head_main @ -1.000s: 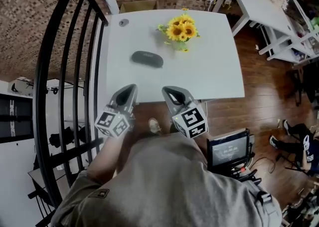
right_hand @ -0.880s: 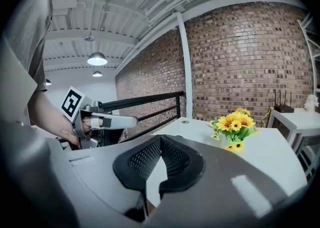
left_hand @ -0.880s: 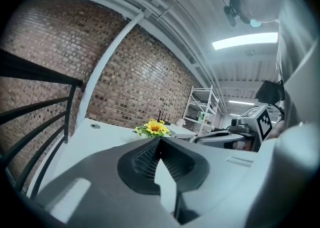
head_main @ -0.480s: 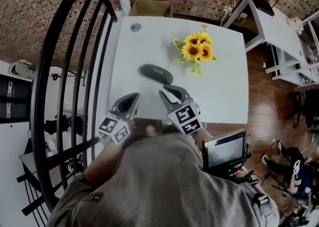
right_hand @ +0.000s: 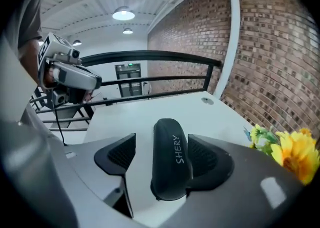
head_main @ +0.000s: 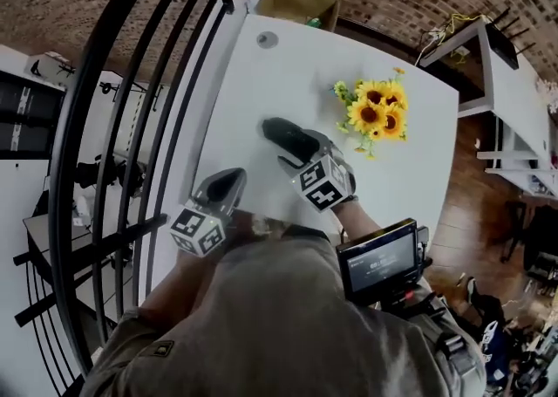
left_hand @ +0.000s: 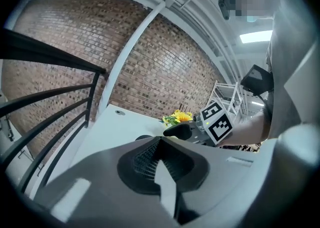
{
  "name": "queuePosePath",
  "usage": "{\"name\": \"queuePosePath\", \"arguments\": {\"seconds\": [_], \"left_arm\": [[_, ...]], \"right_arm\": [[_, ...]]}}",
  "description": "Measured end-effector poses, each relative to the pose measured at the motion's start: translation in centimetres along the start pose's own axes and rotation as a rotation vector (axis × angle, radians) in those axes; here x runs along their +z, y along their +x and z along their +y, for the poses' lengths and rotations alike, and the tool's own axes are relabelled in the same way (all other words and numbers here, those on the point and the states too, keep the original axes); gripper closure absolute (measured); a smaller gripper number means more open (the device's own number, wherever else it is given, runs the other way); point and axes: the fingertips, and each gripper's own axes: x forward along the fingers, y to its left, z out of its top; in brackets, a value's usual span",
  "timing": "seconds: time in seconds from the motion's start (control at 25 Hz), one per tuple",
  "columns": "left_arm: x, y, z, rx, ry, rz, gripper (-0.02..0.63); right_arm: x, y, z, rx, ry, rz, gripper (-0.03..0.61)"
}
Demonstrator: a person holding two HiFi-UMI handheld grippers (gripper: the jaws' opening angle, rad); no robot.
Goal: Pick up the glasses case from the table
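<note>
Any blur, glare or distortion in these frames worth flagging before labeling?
Head view: heavy fisheye, the railing bows, the table is evenly lit with no glare. Left gripper view: dark vignette in the corners, ceiling light blown out. Right gripper view: glasses case sharp with legible print; sunflowers soft at the rim.

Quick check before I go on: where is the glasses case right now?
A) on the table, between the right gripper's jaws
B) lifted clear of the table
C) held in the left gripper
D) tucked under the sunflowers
A: the right gripper view shows the glasses case lying on the table between the jaws of the right gripper, which are opening, with a gap on one side.
</note>
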Motion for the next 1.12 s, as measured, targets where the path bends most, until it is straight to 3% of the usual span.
{"name": "queuePosePath", "arguments": {"seconds": [0.36,0.48,0.6,0.76,1.12], "left_arm": [[-0.9,-2.0,-0.1,0.114,-0.052,0.002,0.617],[-1.3,-5.1,-2.0,0.12,-0.058,0.0,0.617],[-1.8,-4.8,-0.5,0.127,-0.066,0.012,0.617],[-1.7,-1.1,1.5,0.14,-0.063,0.025,0.617],[-0.3,-0.1,2.4,0.064,-0.024,0.009,0.617]], "right_arm": [[-2.7,2.9,-0.8,0.066,-0.099,0.158,0.172],[-3.3,1.0,2.1,0.079,-0.106,0.188,0.172],[-3.6,3.2,1.9,0.093,-0.108,0.207,0.186],[-3.8,5.7,-1.4,0.104,-0.098,0.196,0.193],[-0.7,3.4,-2.1,0.005,0.023,0.041,0.198]]}}
